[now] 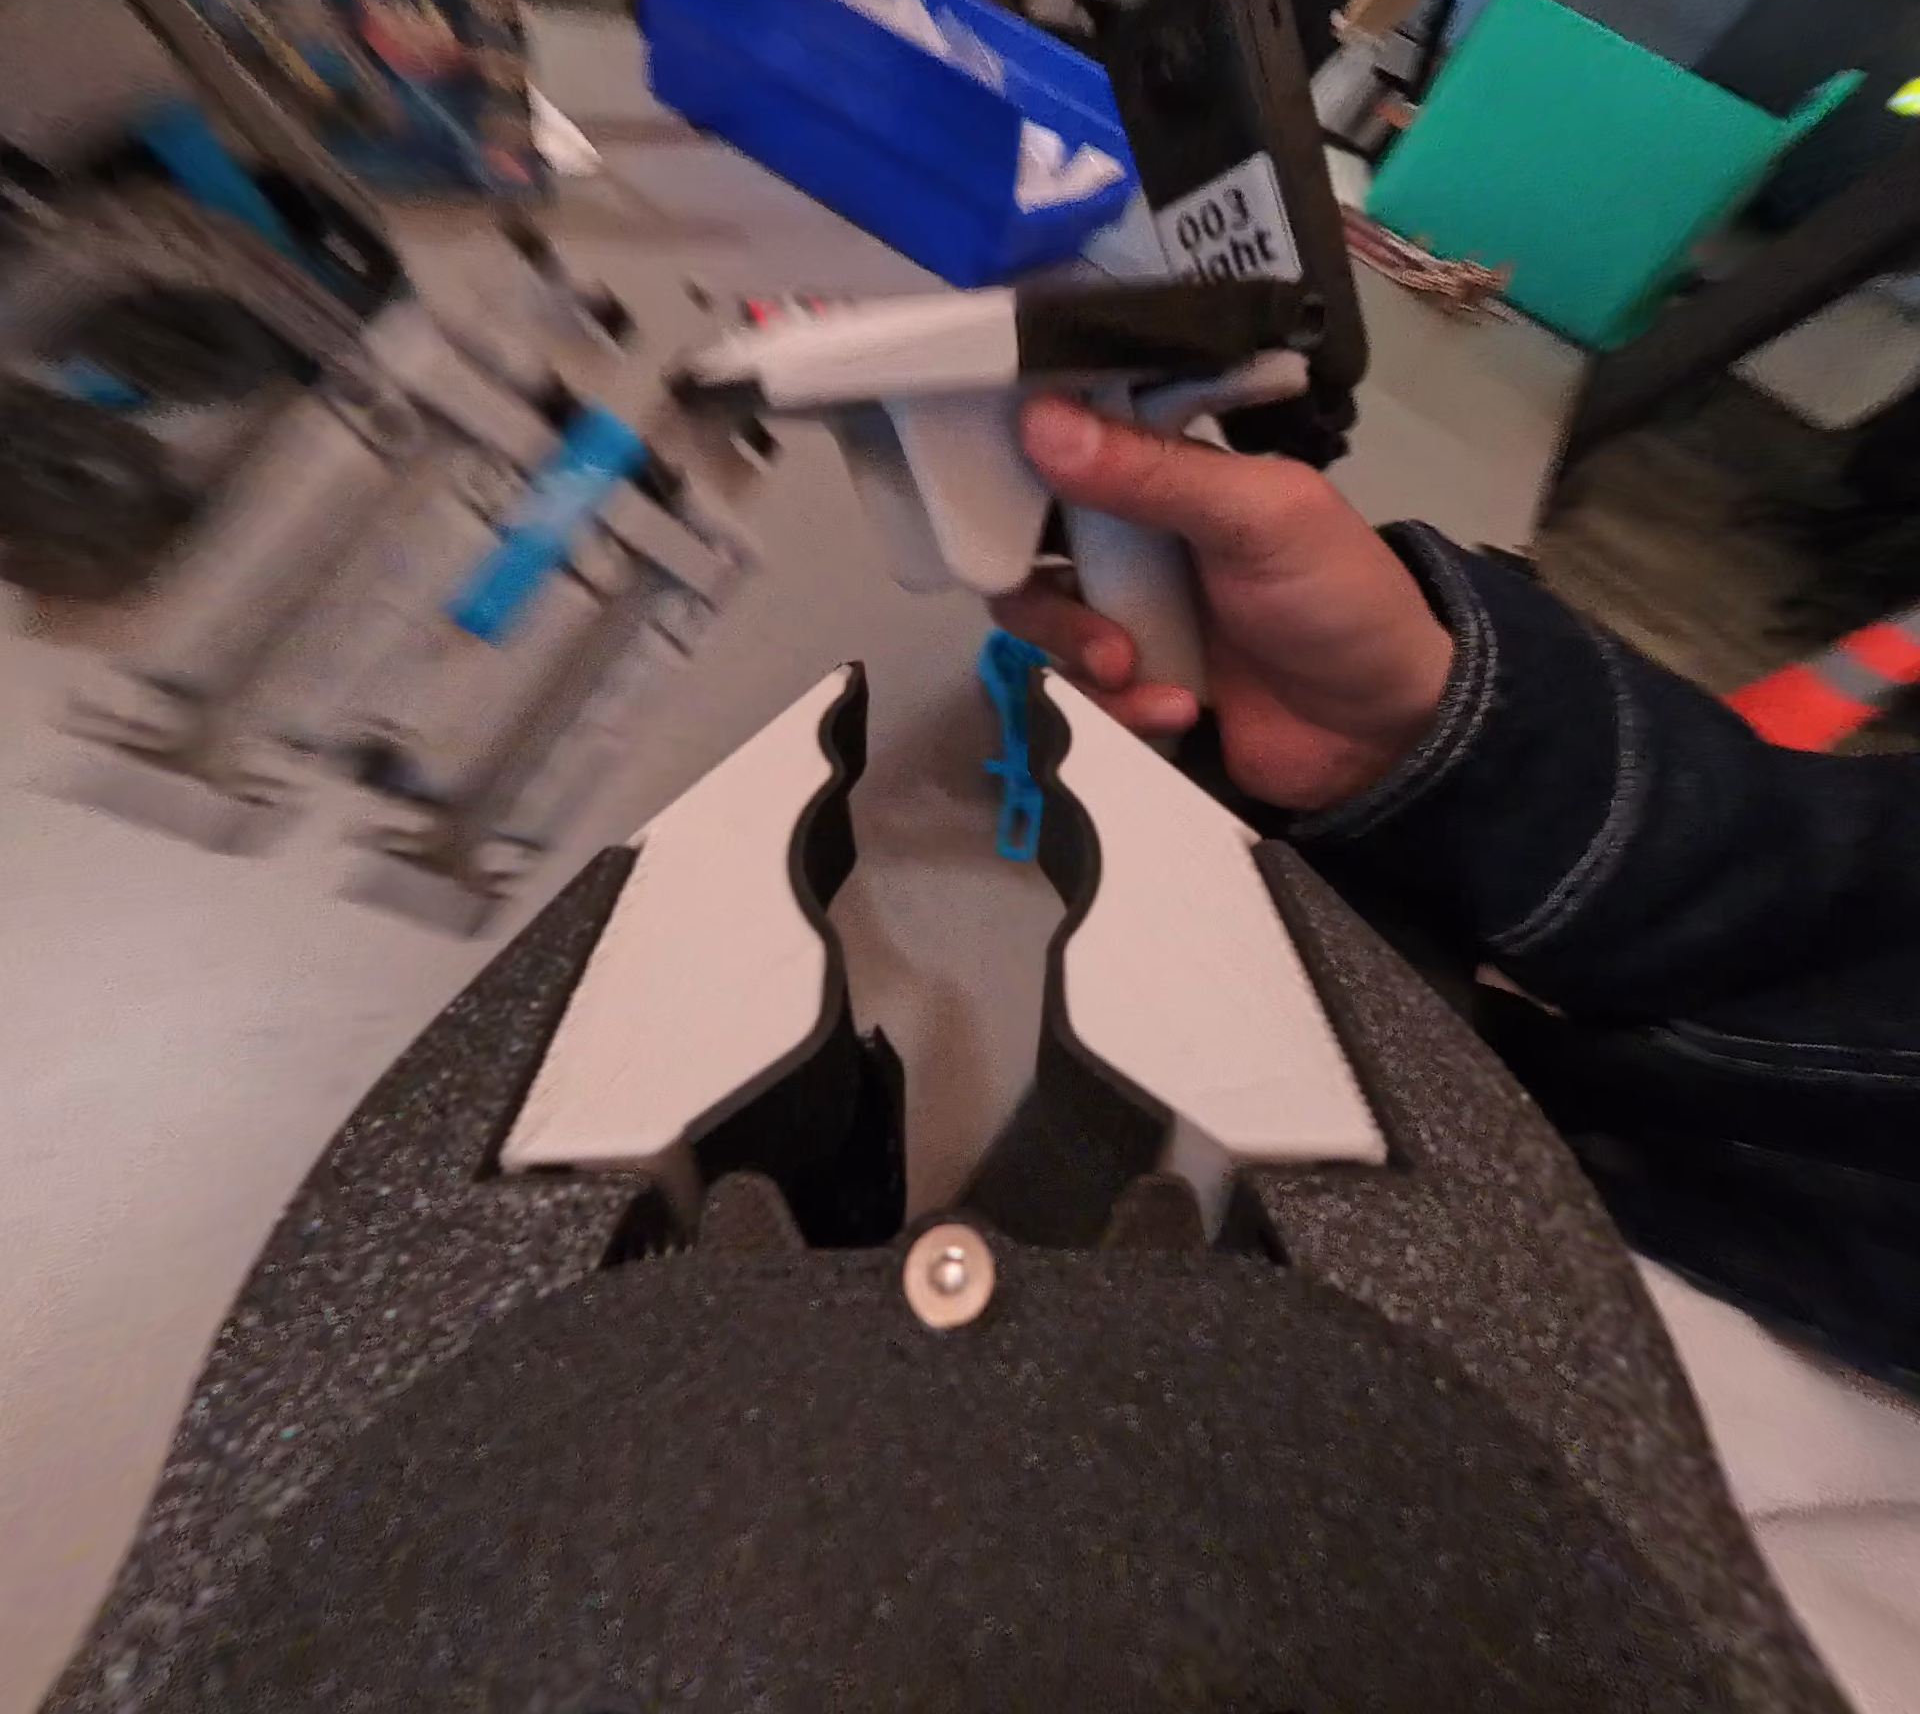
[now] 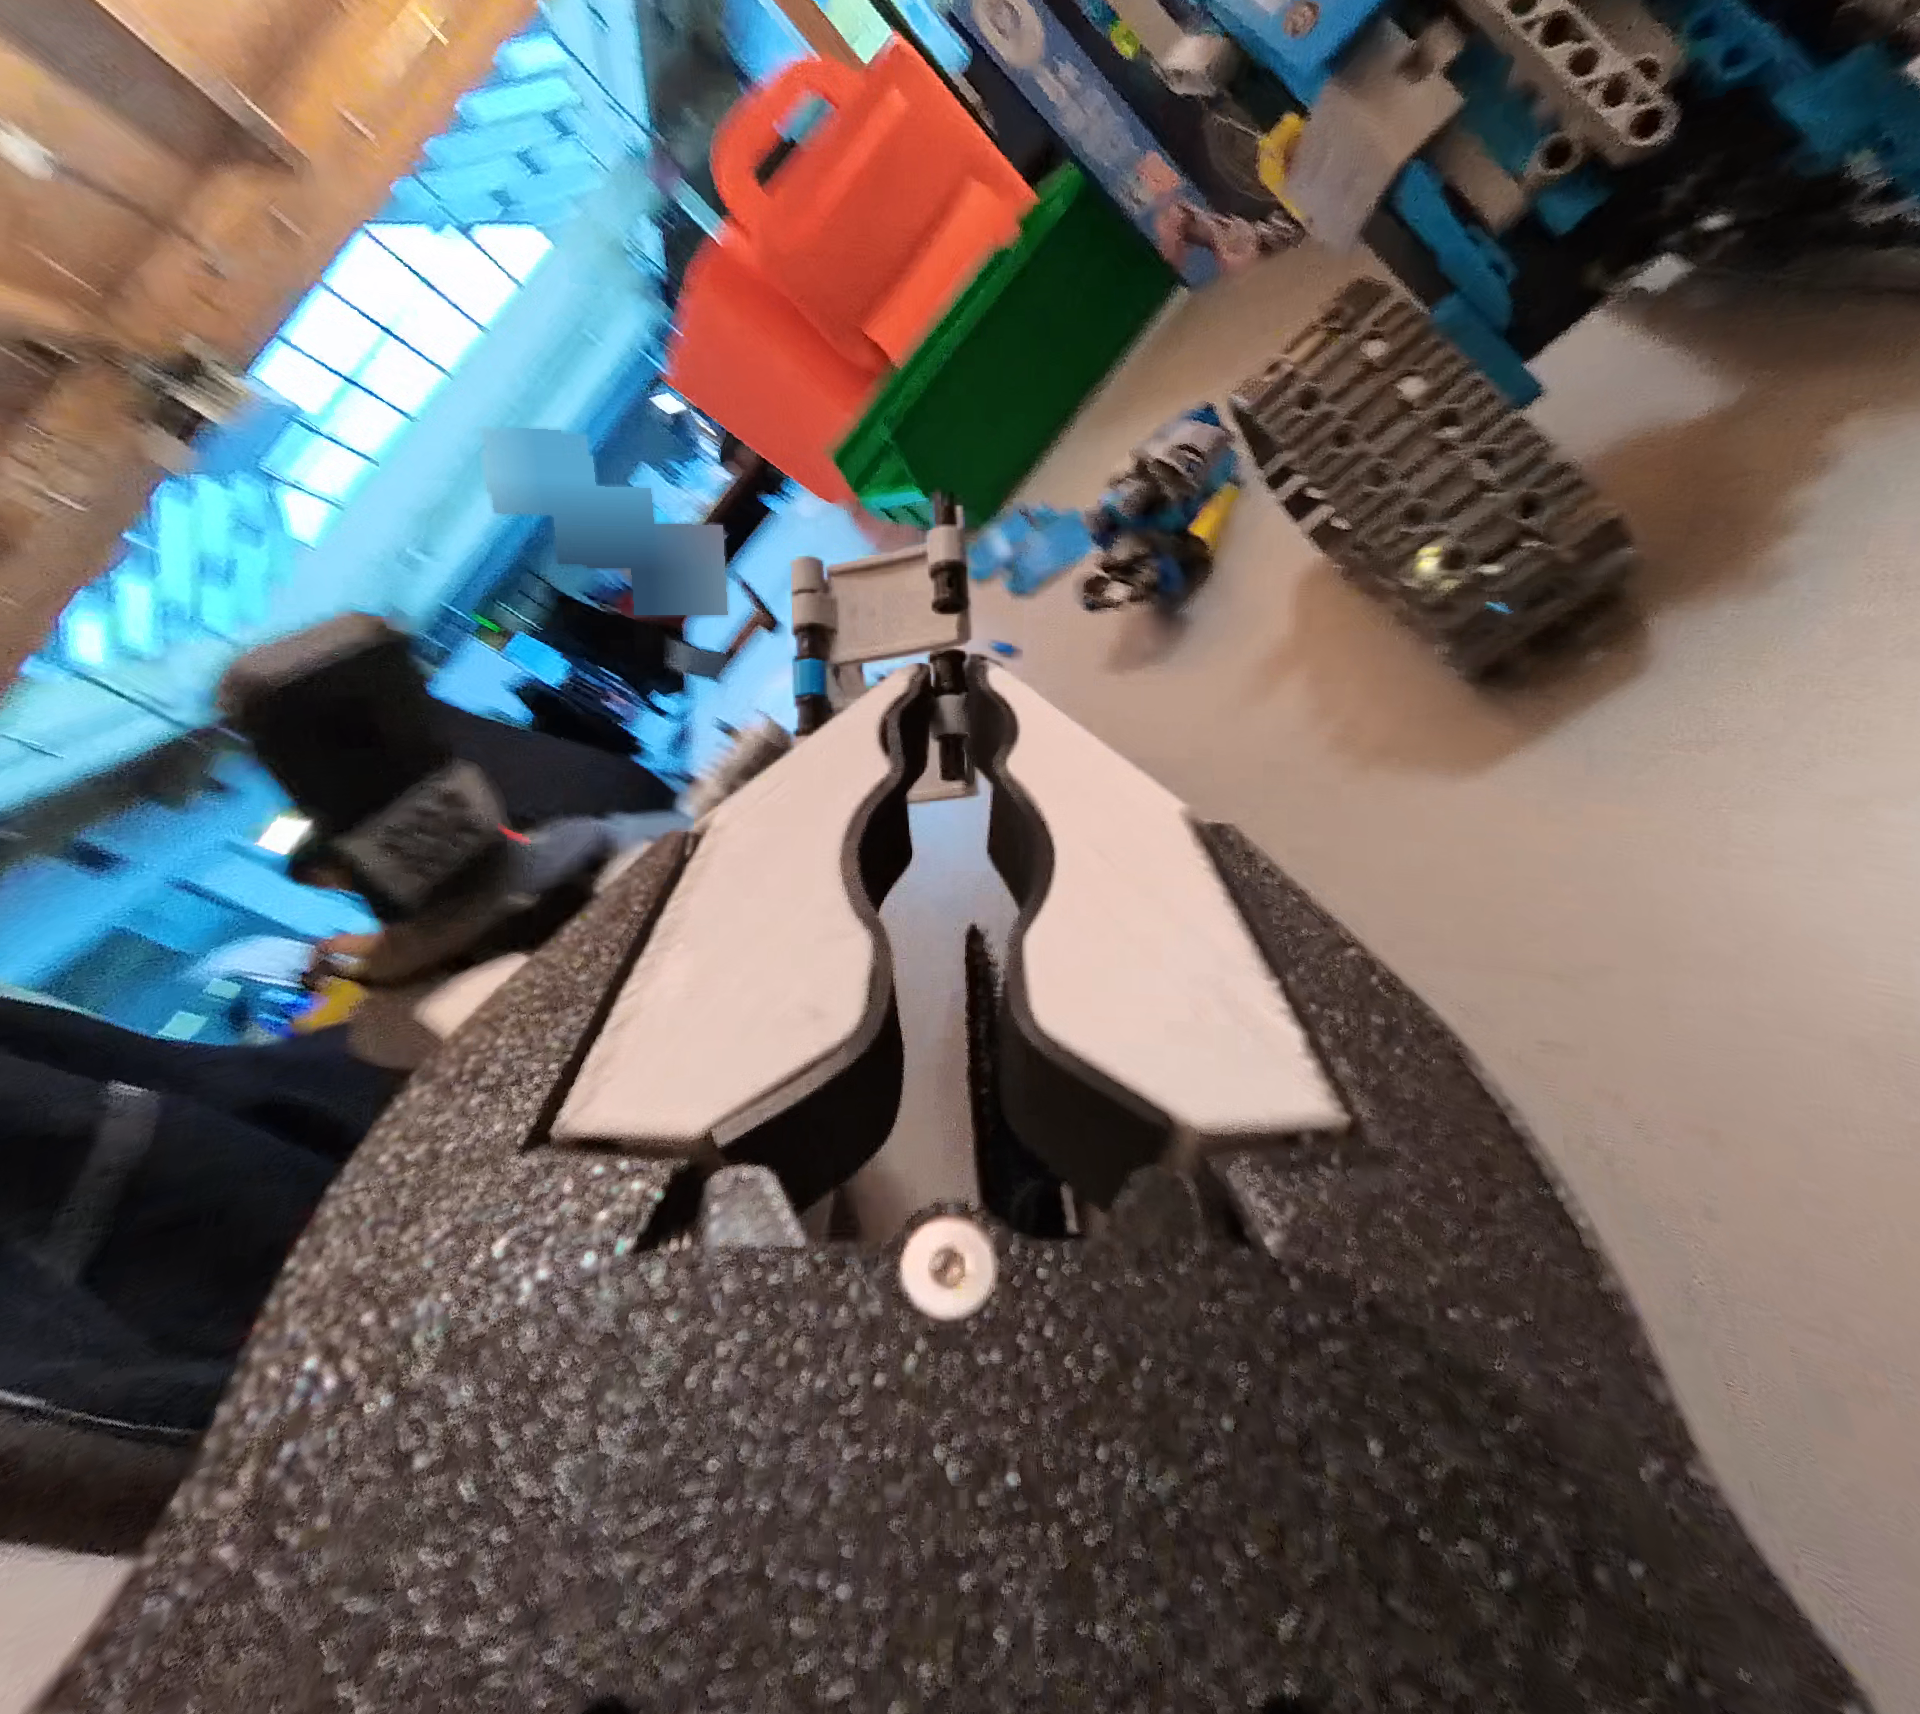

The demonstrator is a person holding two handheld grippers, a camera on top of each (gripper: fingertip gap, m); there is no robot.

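My left gripper [image 1: 948, 677] is open over a pale tabletop [image 1: 156, 1041]. A small thin blue plastic piece [image 1: 1010, 755] lies against the inner edge of its right finger; I cannot tell whether it sticks to the finger or lies on the table. My right gripper [image 2: 951, 688] is shut on a thin black axle with grey sleeves [image 2: 948, 568]. The axle carries a small grey plate [image 2: 894, 615] with a second pin beside it [image 2: 810, 636]. The right gripper also shows in the left wrist view [image 1: 727, 376], held by a hand [image 1: 1247, 604], ahead of the left gripper.
A blue bin [image 1: 873, 106] and a green bin [image 1: 1558, 158] stand behind. The right wrist view shows a red bin [image 2: 831, 262], a green bin [image 2: 997, 355], a grey tracked brick vehicle [image 2: 1455, 469], a small blue figure [image 2: 1153, 521] and blue boxes [image 2: 1060, 64]. Both views are motion-blurred. Tip to tip, the grippers are about 8 cm apart. Both grippers' tips are roughly 20 cm from the small blue figure [image 2: 1153, 521].
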